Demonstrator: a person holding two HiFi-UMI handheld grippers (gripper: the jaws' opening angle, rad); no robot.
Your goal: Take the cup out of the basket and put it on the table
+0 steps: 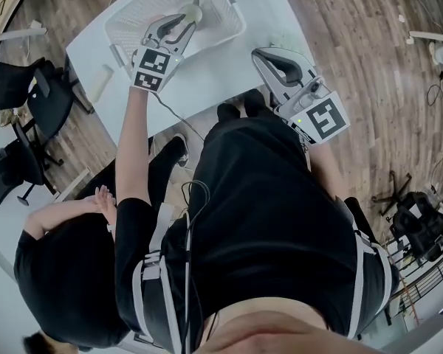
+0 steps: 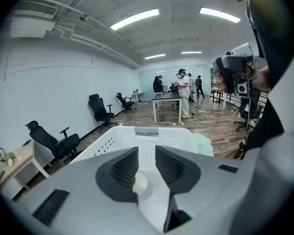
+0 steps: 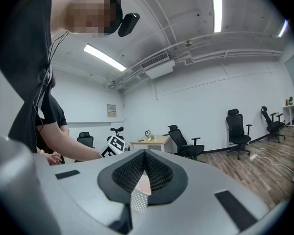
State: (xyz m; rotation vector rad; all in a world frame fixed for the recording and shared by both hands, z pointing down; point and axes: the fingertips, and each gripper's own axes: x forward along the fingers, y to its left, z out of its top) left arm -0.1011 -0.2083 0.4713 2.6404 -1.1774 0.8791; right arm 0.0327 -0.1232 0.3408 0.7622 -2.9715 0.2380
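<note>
A white perforated basket [image 1: 232,21] stands at the far end of the white table [image 1: 221,76]. Inside it is a pale cup [image 1: 191,11]. My left gripper [image 1: 186,23] reaches down into the basket, its jaws open. In the left gripper view the cup [image 2: 139,182] shows low between the open jaws of the left gripper [image 2: 147,148], and the pads do not press on it. The basket's wall [image 2: 112,141] lies just beyond. My right gripper [image 1: 257,53] hovers near the table's right front edge. In its own view the right gripper [image 3: 144,153] is shut with nothing between its jaws.
A pale green thing [image 2: 203,143] lies on the table beside the basket's right side. Black office chairs [image 1: 15,94] stand on the wooden floor at the left. Another person [image 1: 66,271] is close at the lower left. Several people [image 2: 183,89] stand by far tables.
</note>
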